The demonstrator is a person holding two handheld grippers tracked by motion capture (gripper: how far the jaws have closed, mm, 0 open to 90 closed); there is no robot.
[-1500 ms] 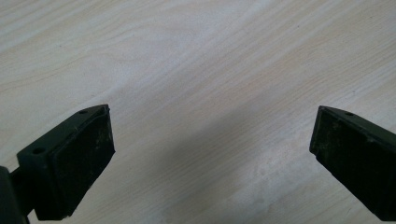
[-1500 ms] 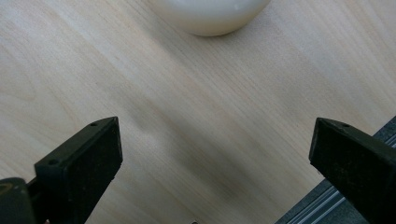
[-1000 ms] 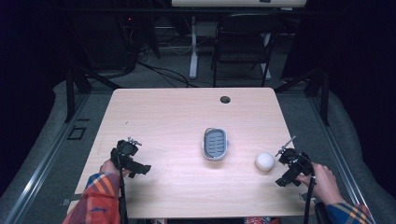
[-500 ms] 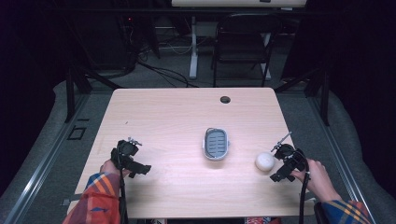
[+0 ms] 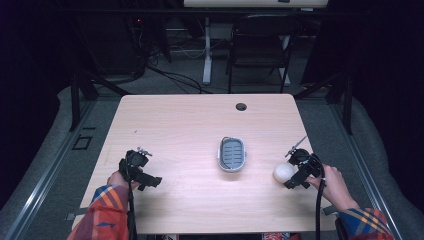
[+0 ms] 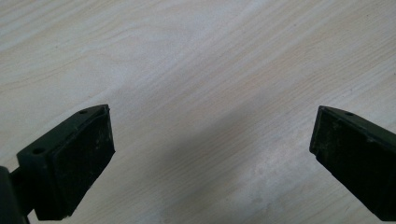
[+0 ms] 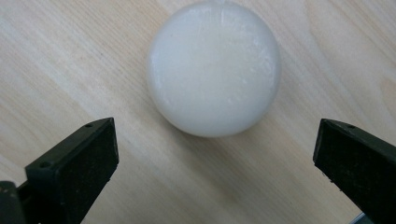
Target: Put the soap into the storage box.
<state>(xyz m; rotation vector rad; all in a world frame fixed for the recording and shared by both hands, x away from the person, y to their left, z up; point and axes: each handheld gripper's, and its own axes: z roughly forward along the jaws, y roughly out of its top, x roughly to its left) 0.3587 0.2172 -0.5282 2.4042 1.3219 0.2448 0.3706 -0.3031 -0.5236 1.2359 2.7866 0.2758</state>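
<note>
Near the table's (image 5: 165,120) right edge, toward its front, sits the white ball (image 5: 283,172), just ahead of my right gripper (image 7: 215,154), whose jaws are spread wide. I'd centre the ball between the pads and close gently so it doesn't roll. My left gripper (image 6: 212,140) rests released near the front-left corner.
</note>
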